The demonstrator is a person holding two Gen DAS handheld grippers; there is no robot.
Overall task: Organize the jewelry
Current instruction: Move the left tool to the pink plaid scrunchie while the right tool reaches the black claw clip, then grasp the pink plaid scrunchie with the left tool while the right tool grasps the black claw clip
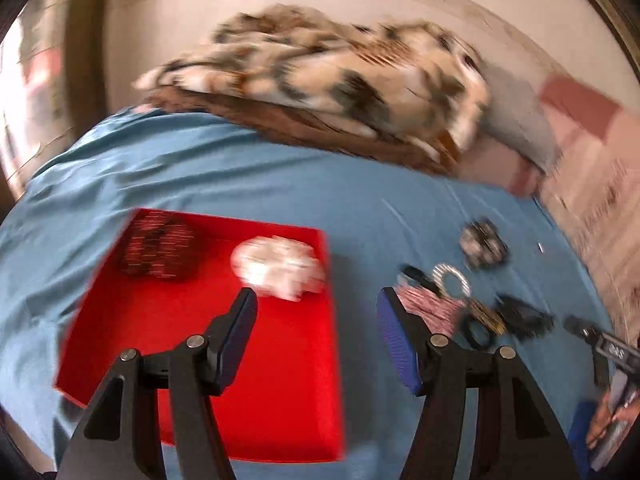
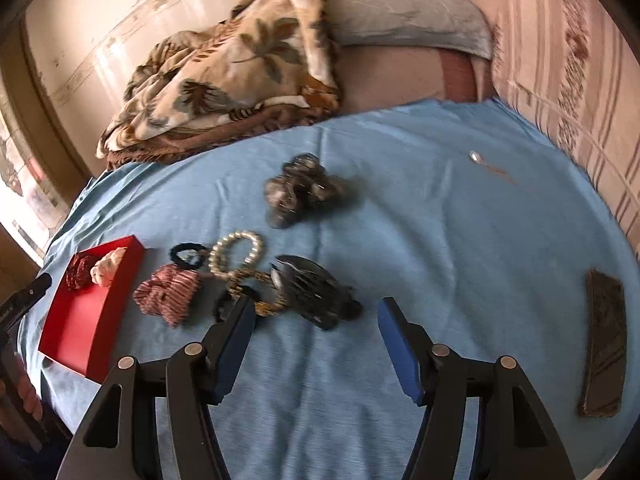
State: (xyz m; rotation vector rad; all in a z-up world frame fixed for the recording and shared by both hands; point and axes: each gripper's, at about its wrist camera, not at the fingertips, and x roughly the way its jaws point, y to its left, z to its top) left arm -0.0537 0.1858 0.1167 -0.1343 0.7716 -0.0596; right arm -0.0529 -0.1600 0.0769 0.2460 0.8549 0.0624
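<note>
- Jewelry and hair things lie in a small heap [image 2: 248,280] on the blue sheet [image 2: 440,240] of a bed, just right of the red tray [image 2: 80,332].
- The heap has lots of open blue sheet to its right and in front of it. The tray's near edge sits close to the sheet's front edge.
- In the heap are a pearl bracelet [image 2: 236,256], a pink striped scrunchie [image 2: 168,294], a black hair tie [image 2: 186,256], a gold bead ring [image 2: 256,292] and a dark claw clip [image 2: 316,292], all touching or overlapping.
- A gray scrunchie [image 2: 304,194] lies apart, farther back.
- Inside the tray are a dark red scrunchie [image 1: 158,250] and a white fluffy one [image 1: 280,268], near its far wall.
- The left hand-held gripper [image 1: 316,316] hangs over the tray's right edge, about half open, holding nothing.
- The right hand-held gripper [image 2: 316,320] is over the sheet just in front of the claw clip, jaws wide apart, empty.
- A flowery blanket [image 2: 224,68] is piled at the back.
</note>
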